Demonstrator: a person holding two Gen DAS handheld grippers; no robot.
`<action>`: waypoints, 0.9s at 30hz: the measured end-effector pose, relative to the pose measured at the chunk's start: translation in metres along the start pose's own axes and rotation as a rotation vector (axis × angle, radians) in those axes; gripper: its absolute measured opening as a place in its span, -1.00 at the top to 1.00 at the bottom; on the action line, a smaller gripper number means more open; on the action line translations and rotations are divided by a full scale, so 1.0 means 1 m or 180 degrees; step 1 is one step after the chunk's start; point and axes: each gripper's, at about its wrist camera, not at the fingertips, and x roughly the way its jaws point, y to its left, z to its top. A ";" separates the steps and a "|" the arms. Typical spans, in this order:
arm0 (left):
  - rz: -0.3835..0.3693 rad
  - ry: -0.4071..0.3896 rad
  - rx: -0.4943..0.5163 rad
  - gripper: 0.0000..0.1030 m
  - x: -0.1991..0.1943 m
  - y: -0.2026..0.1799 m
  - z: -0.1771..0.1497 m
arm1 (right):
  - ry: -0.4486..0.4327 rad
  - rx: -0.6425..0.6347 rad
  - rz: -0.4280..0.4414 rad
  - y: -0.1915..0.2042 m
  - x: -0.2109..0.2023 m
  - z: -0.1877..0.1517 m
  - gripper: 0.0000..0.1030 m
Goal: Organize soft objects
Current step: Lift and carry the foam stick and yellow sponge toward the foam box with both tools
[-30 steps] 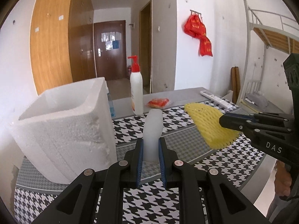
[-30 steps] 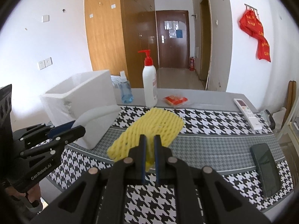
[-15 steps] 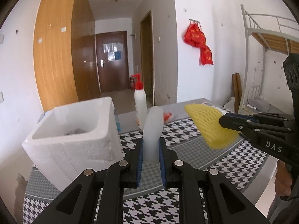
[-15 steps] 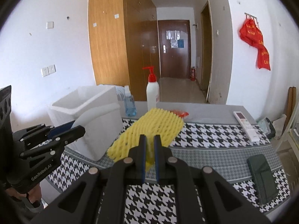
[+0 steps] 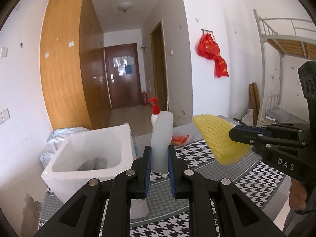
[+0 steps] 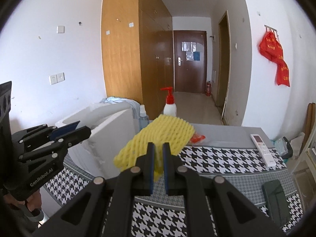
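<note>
Foam strip, white, stands upright in the left claw, pinched narrow w/ long axis vertical; styrofoam box sits on the desk just left & below, open top showing. Right claw at right holds yellow foam net.

Right wrist view: right claw clamped on the net, which fans out fwd-left; box lies left, nearer the left claw. Left prob goes first.

Dormitory room; metal bunk bed, wooden wardrobe, hallway door
</note>
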 end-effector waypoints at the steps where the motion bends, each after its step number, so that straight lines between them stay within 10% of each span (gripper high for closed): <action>1: 0.0009 0.0001 -0.0001 0.67 0.000 0.001 0.001 | -0.0022 0.0000 0.0009 0.001 0.000 0.001 0.79; 27: 0.0301 -0.0168 -0.0208 0.67 -0.014 0.049 0.016 | -0.0097 -0.0056 0.0305 0.031 0.023 0.030 0.79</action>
